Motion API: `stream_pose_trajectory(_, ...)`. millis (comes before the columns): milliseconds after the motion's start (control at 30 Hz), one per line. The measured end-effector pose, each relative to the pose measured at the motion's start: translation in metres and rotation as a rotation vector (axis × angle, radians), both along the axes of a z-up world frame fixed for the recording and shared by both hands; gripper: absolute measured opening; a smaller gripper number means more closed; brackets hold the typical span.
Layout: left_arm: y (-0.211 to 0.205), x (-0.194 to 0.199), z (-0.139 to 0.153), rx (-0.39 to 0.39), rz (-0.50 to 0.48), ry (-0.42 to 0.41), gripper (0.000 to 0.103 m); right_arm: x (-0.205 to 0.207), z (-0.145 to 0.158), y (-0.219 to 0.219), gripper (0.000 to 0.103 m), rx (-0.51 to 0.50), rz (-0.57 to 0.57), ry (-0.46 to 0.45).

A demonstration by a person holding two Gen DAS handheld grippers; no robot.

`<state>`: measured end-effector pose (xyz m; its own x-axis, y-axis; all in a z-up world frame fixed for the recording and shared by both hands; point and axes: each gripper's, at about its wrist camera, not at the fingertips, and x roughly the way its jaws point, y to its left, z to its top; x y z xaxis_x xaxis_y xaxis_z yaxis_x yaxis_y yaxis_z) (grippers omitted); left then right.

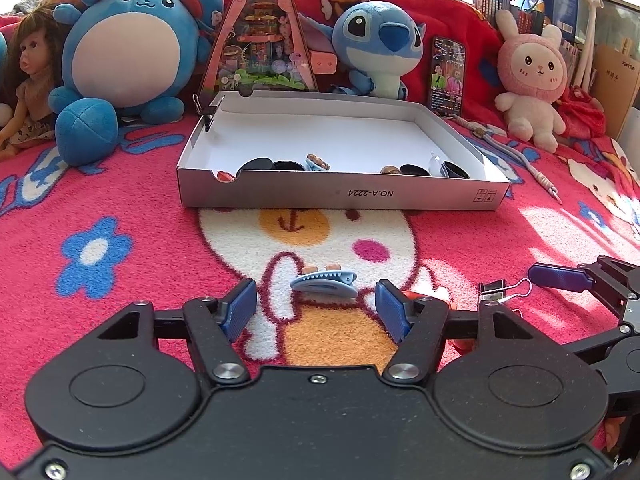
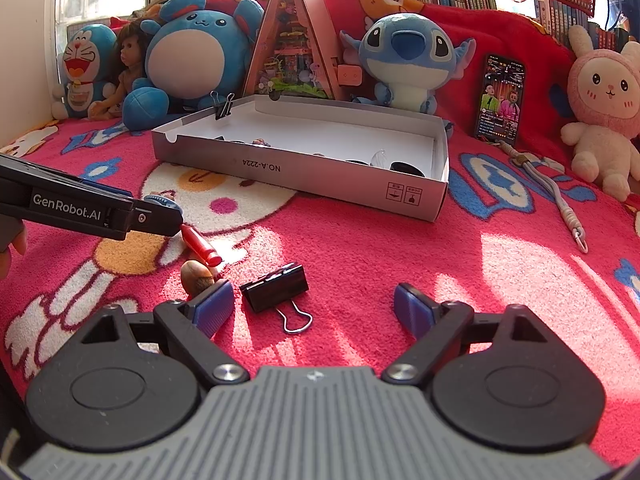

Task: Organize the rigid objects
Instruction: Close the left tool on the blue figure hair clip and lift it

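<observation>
Only R view shows red pen (image 2: 201, 245); L tongs (image 1: 316, 300) released round hair clip (image 1: 325, 283), R tongs (image 2: 314, 306) released.

Black binder clip (image 2: 276, 286) on the pink blanket (image 2: 360, 248), between wide-apart blue fingers (image 2: 212, 307).

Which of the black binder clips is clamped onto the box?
The far one, gripping the box's back-left rim. The other clip lies loose on the blanket.
</observation>
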<state>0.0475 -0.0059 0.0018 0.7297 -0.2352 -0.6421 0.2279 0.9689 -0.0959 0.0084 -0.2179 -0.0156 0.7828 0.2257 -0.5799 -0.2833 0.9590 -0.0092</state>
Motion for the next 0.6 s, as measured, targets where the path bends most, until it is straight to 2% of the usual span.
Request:
stream_pose_trajectory(400,-0.0024,0.0019,0.0006,-0.026,0.007,-0.002,0.050,-0.0003,-0.0001,0.0000,0.093,0.001,0.000,0.000)
stream_pose_trajectory(600,-0.0048,0.0031,0.0004,-0.010,0.000,-0.010,0.049,-0.0002,-0.0002,-0.0004,0.093,0.001,0.000,0.000)
